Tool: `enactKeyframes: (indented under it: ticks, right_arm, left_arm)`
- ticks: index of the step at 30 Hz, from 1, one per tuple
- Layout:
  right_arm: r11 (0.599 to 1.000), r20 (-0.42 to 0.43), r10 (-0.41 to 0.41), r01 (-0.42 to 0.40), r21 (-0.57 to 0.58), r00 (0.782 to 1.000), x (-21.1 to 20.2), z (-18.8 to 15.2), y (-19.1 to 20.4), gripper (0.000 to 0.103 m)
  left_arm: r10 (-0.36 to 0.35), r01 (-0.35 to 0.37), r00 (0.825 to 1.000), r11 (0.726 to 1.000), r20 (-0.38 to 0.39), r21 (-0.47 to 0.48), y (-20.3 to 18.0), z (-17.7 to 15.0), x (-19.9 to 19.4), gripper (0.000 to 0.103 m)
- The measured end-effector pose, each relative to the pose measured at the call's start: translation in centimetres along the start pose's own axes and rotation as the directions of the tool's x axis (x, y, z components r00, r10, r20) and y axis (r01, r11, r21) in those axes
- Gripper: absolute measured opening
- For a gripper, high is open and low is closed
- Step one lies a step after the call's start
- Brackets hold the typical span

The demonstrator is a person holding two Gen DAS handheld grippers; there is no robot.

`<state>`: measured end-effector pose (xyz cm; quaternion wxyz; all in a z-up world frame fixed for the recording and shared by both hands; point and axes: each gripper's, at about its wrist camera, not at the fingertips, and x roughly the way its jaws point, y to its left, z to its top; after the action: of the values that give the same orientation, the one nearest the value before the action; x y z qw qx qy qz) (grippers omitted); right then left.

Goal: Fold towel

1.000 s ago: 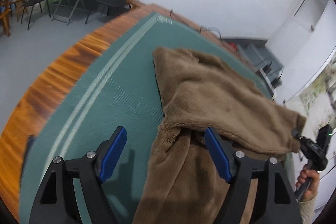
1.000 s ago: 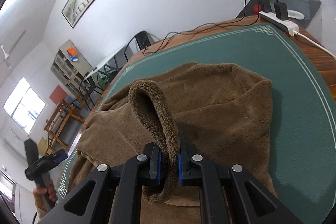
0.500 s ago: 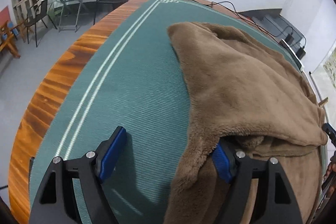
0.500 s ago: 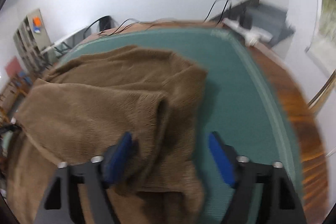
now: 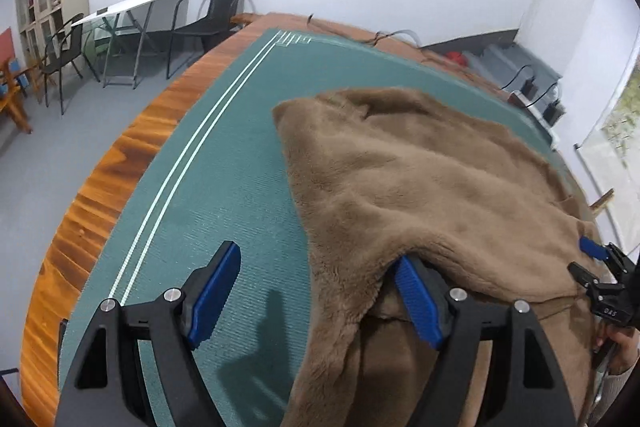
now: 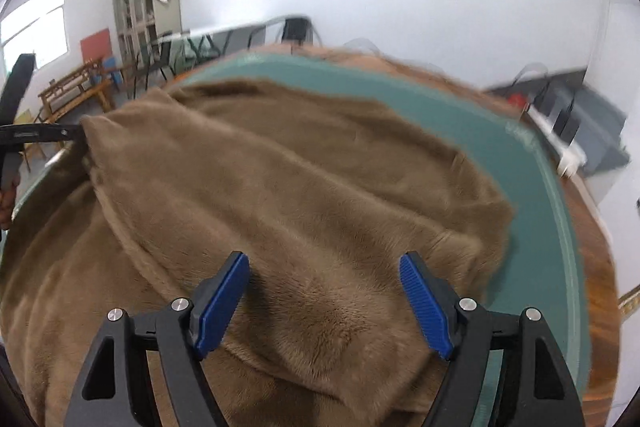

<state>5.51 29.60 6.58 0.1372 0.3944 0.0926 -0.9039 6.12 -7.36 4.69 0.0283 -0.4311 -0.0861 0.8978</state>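
- Released since a second ago, the towel [image 6: 304,195] no longer sits pinched in the right gripper [image 6: 324,291], whose fingers now stand apart above it.
- Left gripper [image 5: 316,287]: fingers apart, one under the towel's edge.
- Towel lies doubled on the green mat [image 5: 224,163], toward the table's [image 5: 120,163] right edge.

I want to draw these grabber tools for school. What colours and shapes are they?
Both look alike. The left gripper has black, angular plastic arms with triangular cut-outs and round silver screws. Its two fingers carry flat, bright blue ribbed pads. The right gripper is the same: black frame, silver screws, blue pads. In the left view, small pale markings show on its black body, too small to read.
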Motion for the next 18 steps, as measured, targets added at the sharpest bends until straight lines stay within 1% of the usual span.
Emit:
enactKeyframes:
  ticks: [2,4,6,7,11,13,15,18]
  right_arm:
    - [1.0,-0.041,0.011,-0.011,0.017,0.999,1.0,-0.6,-0.5,0.08]
    - [0.999,-0.037,0.024,-0.023,0.024,0.999,1.1,-1.1,-0.9,0.08]
    - [0.999,-0.03,0.034,-0.033,0.031,0.999,1.1,-1.6,-1.1,0.08]
    - [0.999,-0.027,0.037,-0.036,0.032,0.999,1.0,-1.7,-1.0,0.081]
    - [0.999,-0.034,0.026,-0.025,0.027,0.999,1.3,-1.6,-0.7,0.083]
    - [1.0,-0.034,0.018,-0.017,0.023,0.999,1.4,-1.5,-0.4,0.083]
    - [0.998,-0.026,0.032,-0.031,0.048,0.999,0.9,-1.3,-0.8,0.083]
    - [0.992,0.031,0.068,-0.07,0.103,0.997,-1.0,-1.0,-1.4,0.083]
  left_arm:
    - [0.039,-0.039,0.999,0.999,-0.019,-0.018,0.9,-0.3,1.0,0.081]
    - [0.067,-0.068,0.997,0.997,-0.034,-0.042,2.1,-0.8,1.7,0.081]
    - [0.085,-0.086,0.996,0.995,-0.04,-0.04,3.0,-1.6,2.1,0.085]
    - [0.093,-0.095,0.995,0.995,-0.043,-0.038,3.4,-2.1,2.3,0.085]
    - [0.116,-0.116,0.993,0.993,-0.032,-0.018,3.3,-2.1,2.0,0.086]
    - [0.109,-0.11,0.993,0.994,-0.04,-0.027,3.5,-1.9,2.0,0.086]
    - [0.083,-0.084,0.996,0.996,-0.037,-0.041,3.7,-2.0,1.2,0.086]
    - [0.055,-0.055,0.998,0.997,-0.014,-0.047,3.7,-2.1,-0.7,0.087]
